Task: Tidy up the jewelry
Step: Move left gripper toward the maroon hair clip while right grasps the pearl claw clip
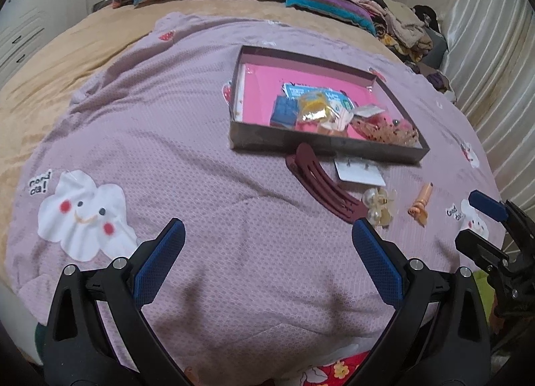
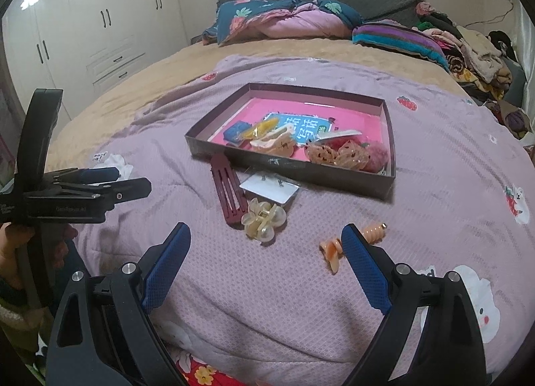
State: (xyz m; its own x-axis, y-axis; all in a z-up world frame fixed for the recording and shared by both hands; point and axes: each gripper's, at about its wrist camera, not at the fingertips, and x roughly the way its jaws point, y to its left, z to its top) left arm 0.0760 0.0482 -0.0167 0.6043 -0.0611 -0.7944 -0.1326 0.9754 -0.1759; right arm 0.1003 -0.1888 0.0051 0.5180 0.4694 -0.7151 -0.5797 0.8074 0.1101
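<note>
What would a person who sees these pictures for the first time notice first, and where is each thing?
First comes the shallow box with a bright pink floor, in the middle of the lilac bedspread, with packets and hair pieces piled in its near right part. Just in front of it lie a dark red hair clip, a pearl flower clip and an orange clip. Both grippers, left and right, hover open and empty.
</note>
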